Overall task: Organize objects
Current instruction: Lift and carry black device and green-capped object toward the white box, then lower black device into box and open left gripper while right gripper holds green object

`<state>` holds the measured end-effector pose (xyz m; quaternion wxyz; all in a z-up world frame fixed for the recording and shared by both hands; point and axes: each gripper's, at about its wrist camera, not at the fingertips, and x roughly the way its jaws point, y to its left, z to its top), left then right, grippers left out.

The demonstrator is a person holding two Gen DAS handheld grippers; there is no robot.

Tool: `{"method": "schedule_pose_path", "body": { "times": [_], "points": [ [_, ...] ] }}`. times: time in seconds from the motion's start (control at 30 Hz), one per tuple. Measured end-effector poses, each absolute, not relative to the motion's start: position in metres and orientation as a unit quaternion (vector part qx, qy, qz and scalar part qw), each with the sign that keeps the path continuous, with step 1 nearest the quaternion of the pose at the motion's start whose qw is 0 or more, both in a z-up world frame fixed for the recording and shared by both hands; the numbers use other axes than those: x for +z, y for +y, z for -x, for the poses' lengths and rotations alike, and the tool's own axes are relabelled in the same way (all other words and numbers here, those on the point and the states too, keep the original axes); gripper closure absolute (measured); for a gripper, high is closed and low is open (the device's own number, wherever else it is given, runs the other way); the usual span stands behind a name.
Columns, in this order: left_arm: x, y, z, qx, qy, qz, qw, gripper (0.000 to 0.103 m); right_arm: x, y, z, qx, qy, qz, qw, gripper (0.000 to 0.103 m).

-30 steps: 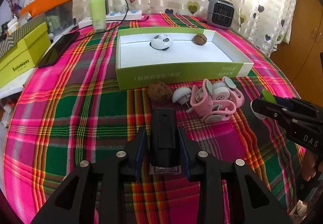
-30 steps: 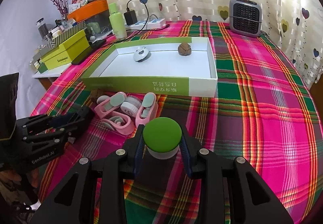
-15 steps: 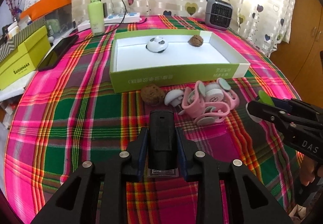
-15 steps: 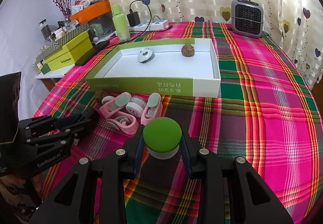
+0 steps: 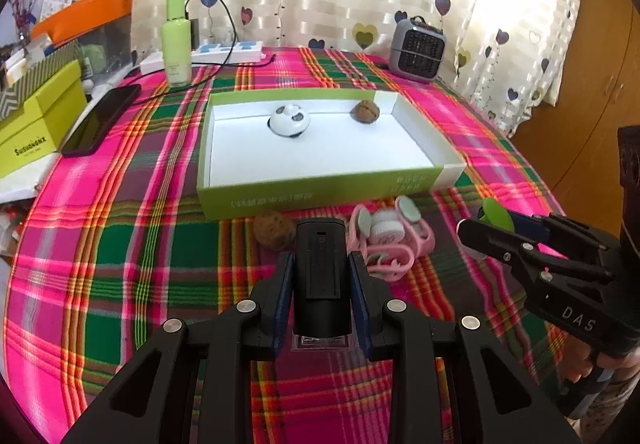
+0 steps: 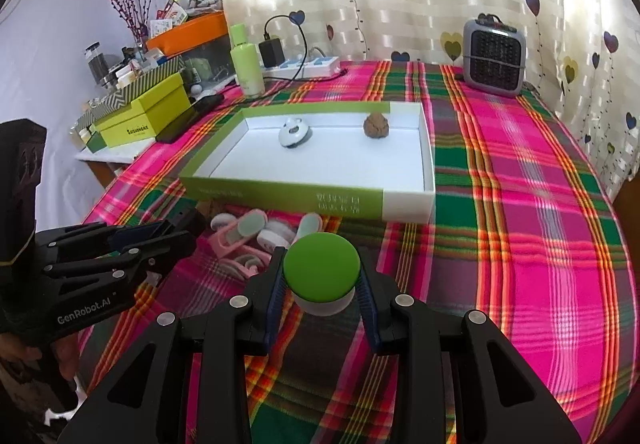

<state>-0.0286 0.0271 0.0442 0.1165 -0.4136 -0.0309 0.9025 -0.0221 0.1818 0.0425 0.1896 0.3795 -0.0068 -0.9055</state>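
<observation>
While both grippers hang over the plaid tablecloth (image 5: pixel 120 244), each has something clamped between its pads. The left gripper (image 5: pixel 322 296) is closed on a black block-shaped device (image 5: pixel 320 276), which stands lengthwise between the blue pads and points toward twelve o'clock in the left wrist view. The right gripper (image 6: pixel 322 284) is closed on a white jar with a green domed lid (image 6: pixel 322 268); in the left wrist view that same gripper shows at three o'clock with the green lid edge peeking above its fingers.

At twelve o'clock from both grippers lies a shallow green and white box (image 5: pixel 280 196), open side up. Inside it, toward the far wall, sit a white round gadget with dark spots (image 5: pixel 289 121) and a walnut (image 5: pixel 365 111), well apart from each other; the gadget is at about nine o'clock from the walnut.

Just in front of the box's near wall, on the cloth, lie a second walnut (image 5: pixel 272 231) and a pink and white folded toy (image 5: pixel 390 238), with the held black device rising between them in the left wrist view. In the right wrist view the pink toy sits at ten o'clock from the green lid.

Farther off, at eleven o'clock, stand a pale green bottle (image 5: pixel 176 40) and a white power strip (image 5: pixel 228 53); a dark phone (image 5: pixel 100 120) lies at ten o'clock, and a small grey heater (image 5: pixel 418 50) stands at one o'clock.
</observation>
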Motion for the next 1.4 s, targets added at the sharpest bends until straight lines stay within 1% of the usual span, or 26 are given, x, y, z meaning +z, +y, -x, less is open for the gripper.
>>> {"method": "schedule_pose_path", "body": {
  "times": [0.1, 0.3, 0.77, 1.1, 1.4],
  "points": [
    [0.050, 0.025, 0.035, 0.902, -0.042, 0.412, 0.120, 0.078, 0.049, 0.181, 0.027, -0.909, -0.001, -0.372, 0.188, 0.069],
    [0.057, 0.022, 0.051, 0.906, -0.040, 0.405, 0.113, 0.078, 0.057, 0.180, 0.040, -0.911, 0.003, -0.366, 0.189, 0.069],
    [0.058, 0.017, 0.096, 0.907, -0.037, 0.407, 0.105, 0.078, 0.076, 0.169, 0.086, -0.914, 0.014, -0.352, 0.201, 0.069],
    [0.055, 0.014, 0.130, 0.903, -0.044, 0.415, 0.100, 0.078, 0.067, 0.160, 0.131, -0.907, 0.020, -0.371, 0.198, 0.069],
    [0.039, 0.012, 0.156, 0.893, -0.050, 0.438, 0.089, 0.078, 0.052, 0.148, 0.172, -0.895, 0.027, -0.396, 0.202, 0.069]
  ]
}}
